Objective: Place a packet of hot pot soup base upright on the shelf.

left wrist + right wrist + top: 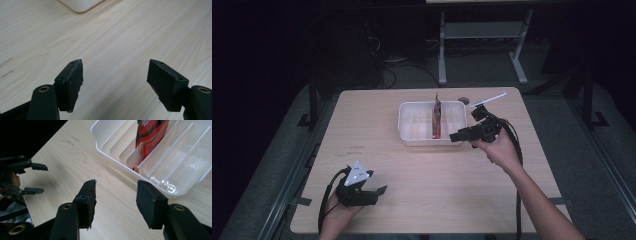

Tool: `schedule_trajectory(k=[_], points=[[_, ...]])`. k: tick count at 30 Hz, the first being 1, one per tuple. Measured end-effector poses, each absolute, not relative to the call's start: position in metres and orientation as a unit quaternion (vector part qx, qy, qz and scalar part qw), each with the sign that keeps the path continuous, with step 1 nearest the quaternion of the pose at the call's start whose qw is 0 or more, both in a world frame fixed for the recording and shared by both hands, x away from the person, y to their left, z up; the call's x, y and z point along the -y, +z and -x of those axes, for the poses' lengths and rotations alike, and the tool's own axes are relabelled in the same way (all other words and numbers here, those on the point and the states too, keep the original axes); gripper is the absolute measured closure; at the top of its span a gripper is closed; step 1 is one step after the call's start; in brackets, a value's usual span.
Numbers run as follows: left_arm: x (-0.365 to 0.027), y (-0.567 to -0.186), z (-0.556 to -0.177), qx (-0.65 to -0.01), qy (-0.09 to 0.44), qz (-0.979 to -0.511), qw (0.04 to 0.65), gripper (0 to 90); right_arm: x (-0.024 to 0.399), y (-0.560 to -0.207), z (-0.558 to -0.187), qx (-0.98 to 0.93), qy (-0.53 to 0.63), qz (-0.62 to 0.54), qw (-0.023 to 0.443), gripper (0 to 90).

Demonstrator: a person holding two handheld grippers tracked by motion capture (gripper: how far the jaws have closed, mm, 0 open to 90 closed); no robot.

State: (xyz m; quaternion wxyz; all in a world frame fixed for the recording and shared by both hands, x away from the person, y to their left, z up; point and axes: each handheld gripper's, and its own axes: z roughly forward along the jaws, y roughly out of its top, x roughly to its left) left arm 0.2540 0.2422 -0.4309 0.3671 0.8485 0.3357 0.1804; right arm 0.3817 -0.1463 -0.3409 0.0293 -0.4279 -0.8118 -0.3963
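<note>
A pale wood worktop (422, 170) stands in a dark room. The white slotted tray (409, 125) lies just ahead of the right tongs (116, 197), a red packet (150, 135) upright in one slot. Both right and left tongs (115, 82) gape empty. To grasp the packet, I would approach squarely over its top edge.

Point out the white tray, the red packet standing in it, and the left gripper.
white tray (403, 131), high view, on its left rim.
red packet (150, 135), right gripper view, on its printed face.
left gripper (115, 85), left gripper view, midway between its fingertips.
</note>
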Motion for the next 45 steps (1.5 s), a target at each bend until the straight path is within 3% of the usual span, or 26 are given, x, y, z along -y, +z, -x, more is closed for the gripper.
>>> schedule_trajectory(k=[45], points=[[-0.247,-0.43,-0.254,-0.347,0.182,-0.843,0.368,28.9,0.207,-0.379,-0.346,0.793,-0.401,0.458,0.032,43.7]])
